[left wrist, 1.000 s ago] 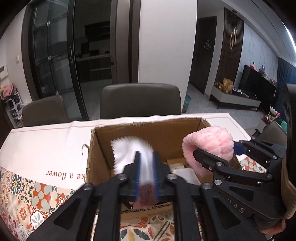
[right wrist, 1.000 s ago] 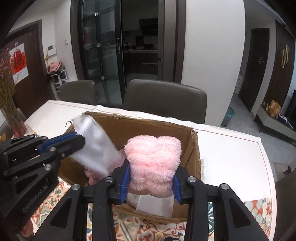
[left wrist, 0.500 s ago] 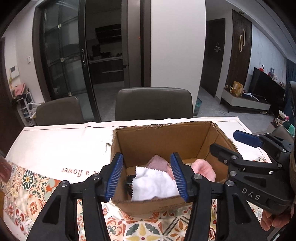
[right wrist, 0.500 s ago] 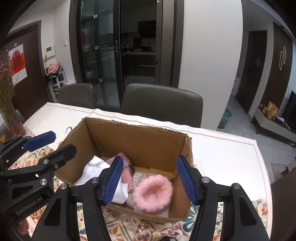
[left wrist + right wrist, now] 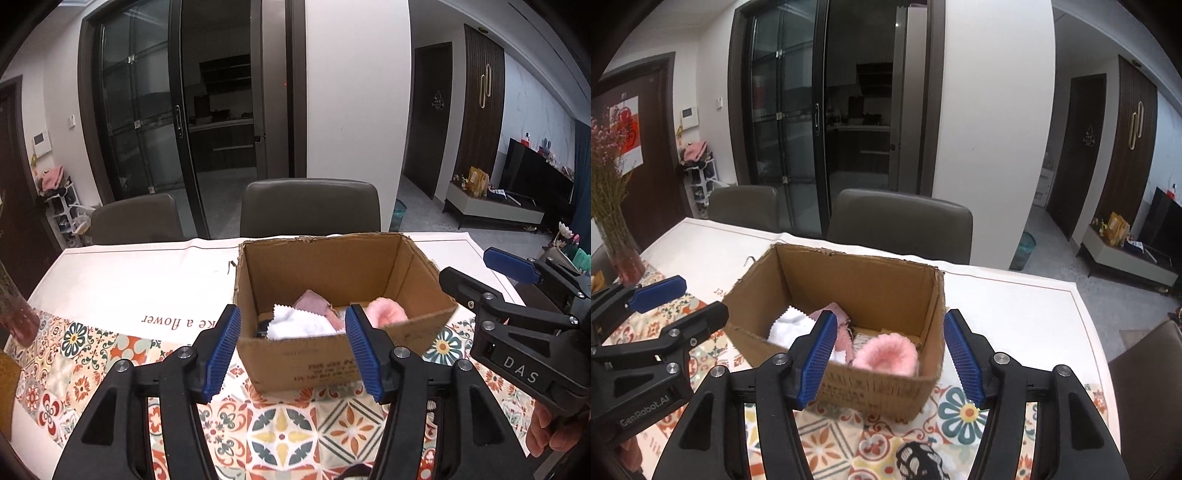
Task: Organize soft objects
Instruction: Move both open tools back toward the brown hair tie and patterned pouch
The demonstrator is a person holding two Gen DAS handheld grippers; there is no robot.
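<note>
An open cardboard box [image 5: 332,354] [image 5: 871,387] stands on the patterned tablecloth. Inside lie a white cloth [image 5: 299,325] [image 5: 788,326], a mauve cloth [image 5: 310,301] [image 5: 836,314] and a fluffy pink piece [image 5: 386,314] [image 5: 886,354]. My left gripper [image 5: 293,350] is open and empty, in front of the box's near wall; it also shows in the right wrist view [image 5: 679,299]. My right gripper [image 5: 888,354] is open and empty, near the box's front edge; it also shows in the left wrist view [image 5: 476,269]. A black-and-white patterned soft item [image 5: 919,459] lies on the table just under the right gripper.
Two grey chairs [image 5: 310,206] [image 5: 136,218] stand behind the table [image 5: 129,273]. A vase of dried flowers [image 5: 617,229] stands at the table's left end. Glass doors and a white wall are behind.
Both grippers opened and dropped the white cloth and the fluffy pink piece into the box, then pulled back and up from it.
</note>
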